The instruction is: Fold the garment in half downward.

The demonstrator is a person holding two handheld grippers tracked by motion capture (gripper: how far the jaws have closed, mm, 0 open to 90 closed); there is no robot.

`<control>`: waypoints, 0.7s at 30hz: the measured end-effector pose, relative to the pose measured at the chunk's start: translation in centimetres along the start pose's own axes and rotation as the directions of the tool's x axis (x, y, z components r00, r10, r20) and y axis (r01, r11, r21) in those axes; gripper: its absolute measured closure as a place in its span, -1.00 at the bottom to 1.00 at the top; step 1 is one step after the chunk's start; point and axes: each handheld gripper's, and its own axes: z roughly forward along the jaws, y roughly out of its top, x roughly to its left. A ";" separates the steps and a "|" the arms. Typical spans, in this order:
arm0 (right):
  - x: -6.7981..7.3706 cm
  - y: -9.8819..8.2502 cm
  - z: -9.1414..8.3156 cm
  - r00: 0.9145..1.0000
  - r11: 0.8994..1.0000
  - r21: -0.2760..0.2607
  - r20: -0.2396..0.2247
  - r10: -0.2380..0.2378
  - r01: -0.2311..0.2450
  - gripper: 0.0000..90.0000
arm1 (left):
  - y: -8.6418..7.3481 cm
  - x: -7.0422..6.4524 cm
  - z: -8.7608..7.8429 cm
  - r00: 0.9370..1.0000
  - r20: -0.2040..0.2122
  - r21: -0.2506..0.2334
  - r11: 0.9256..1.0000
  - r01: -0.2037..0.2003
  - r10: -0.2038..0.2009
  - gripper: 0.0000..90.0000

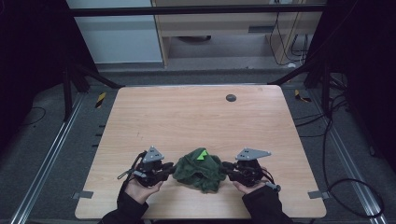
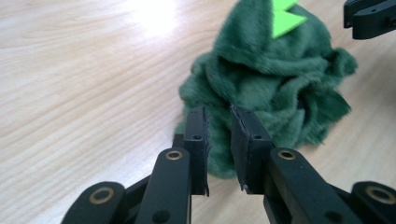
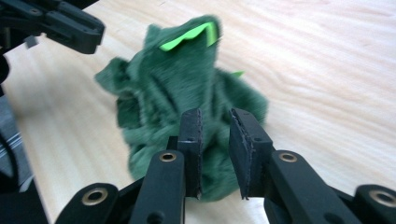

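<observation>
Green plush cloth (image 1: 200, 170): a crumpled heap of dark green, fuzzy fabric, lying low and centre in the high view on the wooden table (image 1: 196, 116), near the edge closest to the person. A bright green triangular patch (image 1: 201, 155) sits on its raised top, which stands in a peak rather than lying flat. Left gripper (image 1: 166, 168): held in the person's left hand, just beside the heap's left side, its jaws narrowly parted with a small gap between the pads and nothing between them; in the left gripper view the tips sit at the cloth's near fringe, whether touching cannot be told. Right gripper (image 1: 228, 168): held in the right hand, at the heap's right side, jaws likewise narrowly parted and empty, aimed at the lower folds. The mirrored placement, one tool at each flank, suggests each is meant to take an opposite edge, perhaps to spread or fold the cloth. Small dark round disc (image 1: 230, 97): upper right of the tabletop, well apart from everything.
</observation>
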 end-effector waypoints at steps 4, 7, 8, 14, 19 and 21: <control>-0.6 0.5 0.0 1.000 1.000 -0.012 0.025 0.008 -0.008 0.73 | 0.4 0.6 0.1 1.000 -0.019 -0.018 1.000 0.013 -0.014 0.74; -1.1 0.9 0.1 0.999 1.000 -0.018 0.033 0.012 -0.011 0.79 | 0.7 1.0 0.3 0.999 -0.035 -0.026 0.999 0.022 -0.023 0.79; -1.1 0.9 0.2 0.999 1.000 -0.016 0.034 0.019 -0.019 0.80 | 0.8 1.2 0.4 0.999 -0.040 -0.027 0.999 0.025 -0.026 0.81; -1.6 1.6 0.9 0.999 1.000 -0.014 0.041 0.027 -0.026 0.92 | 1.4 1.6 1.1 0.998 -0.059 -0.033 0.999 0.022 -0.024 0.97; -1.9 2.1 1.5 0.998 0.999 -0.011 0.041 0.038 -0.038 0.99 | 1.9 1.7 2.0 0.998 -0.056 -0.032 0.999 0.018 -0.019 1.00; -1.9 2.3 1.9 0.999 0.999 -0.009 0.041 0.035 -0.034 0.99 | 2.1 1.7 2.5 0.998 -0.053 -0.028 0.999 0.019 -0.020 1.00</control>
